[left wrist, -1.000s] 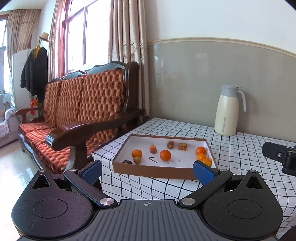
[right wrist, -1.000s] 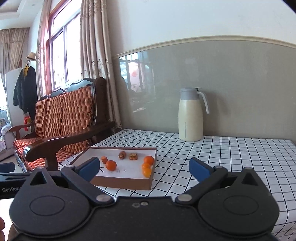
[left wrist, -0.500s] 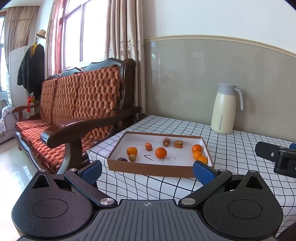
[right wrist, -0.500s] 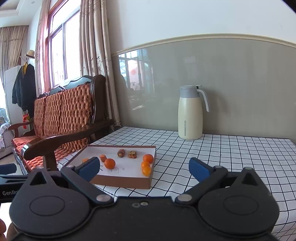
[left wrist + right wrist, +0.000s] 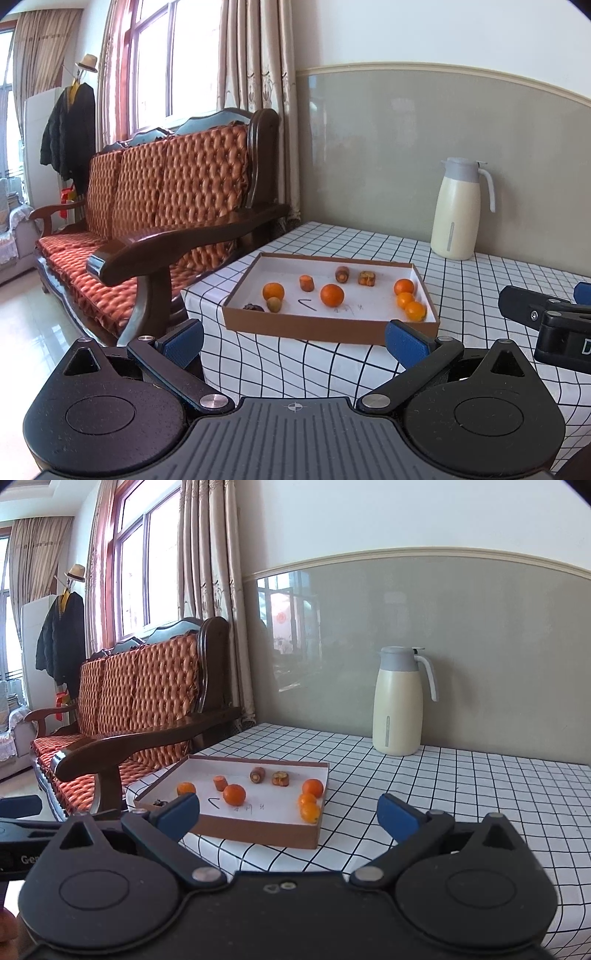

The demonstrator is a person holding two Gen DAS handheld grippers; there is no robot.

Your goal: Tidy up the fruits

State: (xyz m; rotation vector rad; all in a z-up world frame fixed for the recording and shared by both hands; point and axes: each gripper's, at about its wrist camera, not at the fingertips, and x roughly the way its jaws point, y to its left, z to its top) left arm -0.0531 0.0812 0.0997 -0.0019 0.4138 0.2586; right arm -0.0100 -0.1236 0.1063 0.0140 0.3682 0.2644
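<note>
- My left gripper [image 5: 293, 341] hangs in front of the tabletop edge, jaws spread wide and empty; my right gripper [image 5: 288, 818] is just the same, wide apart with nothing between the blue pads [image 5: 397, 816].
- Compared with a second ago, both views have pulled back a little from the tabletop [image 5: 480, 295]: more of the draped check cloth shows below the box, and the box sits higher in the left view.
- The shallow cardboard box [image 5: 325, 326] lies near the tabletop's left front corner, in the same spot as before.
- Inside, nothing has shifted: a dark fruit [image 5: 253, 307] and a small greenish one [image 5: 273, 304] at the near left, an orange [image 5: 273, 291] behind them, another orange [image 5: 332, 295] mid-box, and three oranges [image 5: 405, 300] in a row along the right wall.
- Further back lie three small brownish pieces [image 5: 342, 274].
- A cream thermos jug [image 5: 456, 214] stands by the wall, well apart from the box.
- A wooden sofa [image 5: 155, 206] sits beside the tabletop.
</note>
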